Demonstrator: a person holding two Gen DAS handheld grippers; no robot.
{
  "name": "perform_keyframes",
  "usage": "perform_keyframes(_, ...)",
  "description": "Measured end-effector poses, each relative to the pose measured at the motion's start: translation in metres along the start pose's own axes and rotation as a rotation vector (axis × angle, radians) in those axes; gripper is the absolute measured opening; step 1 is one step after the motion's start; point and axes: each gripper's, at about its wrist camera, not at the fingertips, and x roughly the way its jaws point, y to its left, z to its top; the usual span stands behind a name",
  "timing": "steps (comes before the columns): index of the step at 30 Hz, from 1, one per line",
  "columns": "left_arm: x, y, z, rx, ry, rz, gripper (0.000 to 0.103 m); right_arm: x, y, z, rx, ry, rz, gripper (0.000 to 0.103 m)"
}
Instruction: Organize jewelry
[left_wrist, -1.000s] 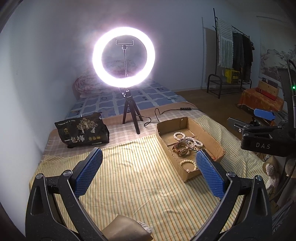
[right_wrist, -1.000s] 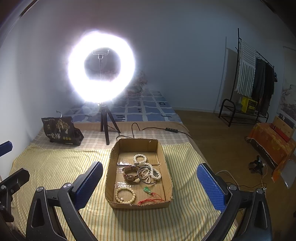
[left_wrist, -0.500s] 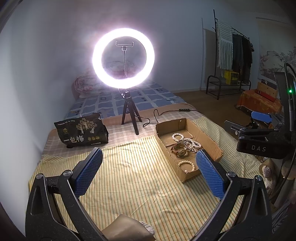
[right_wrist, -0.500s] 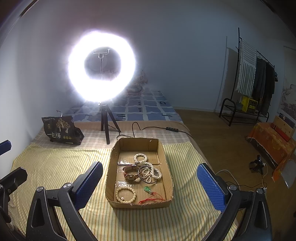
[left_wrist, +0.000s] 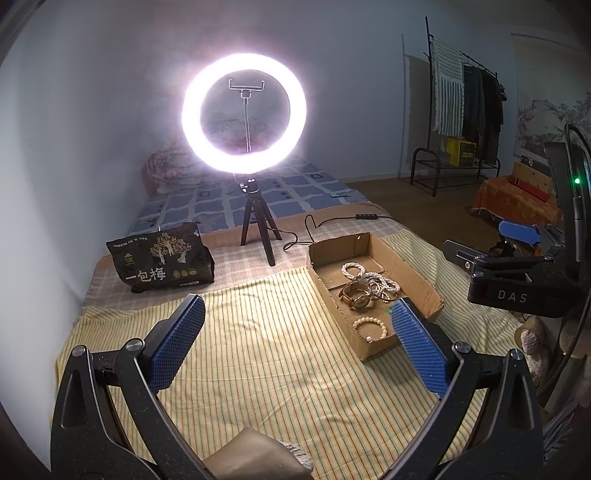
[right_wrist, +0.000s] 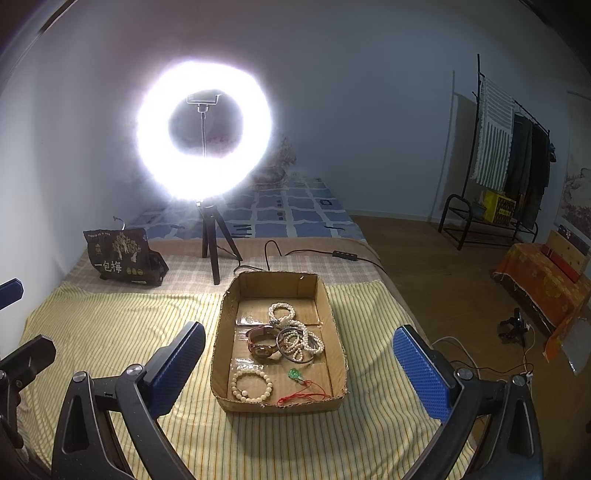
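A shallow cardboard box (right_wrist: 332, 321) (left_wrist: 417, 269) lies on the yellow striped cloth (right_wrist: 110, 325). Inside it are a cream bead bracelet (right_wrist: 252, 386) (left_wrist: 370, 328), a brown watch (right_wrist: 263, 341) (left_wrist: 355, 295), a tangle of white bead strands (right_wrist: 299, 341) (left_wrist: 373, 278) and a green pendant on a red cord (right_wrist: 295, 376). My right gripper (right_wrist: 299, 363) hangs open above the box's near end, holding nothing. My left gripper (left_wrist: 293, 341) is open over the cloth, left of the box, also with nothing in it.
A lit ring light on a small tripod (right_wrist: 205, 129) (left_wrist: 243, 114) stands behind the box, its cable (right_wrist: 317, 254) trailing right. A black printed bag (left_wrist: 162, 258) sits at the back left. The bed edge drops to wooden floor (right_wrist: 443, 277) on the right, with a clothes rack (right_wrist: 509, 155) beyond.
Both grippers have drifted slightly back from the box, so it looks a little smaller and farther. Their jaws stay open and nothing in the box has moved.
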Motion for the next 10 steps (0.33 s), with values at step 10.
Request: perform_keyframes(10, -0.0024, 0.0004, 0.0005, 0.016, -0.015, 0.020, 0.102, 0.0018, 0.0006, -0.0009, -0.004, 0.005, -0.001, 0.103)
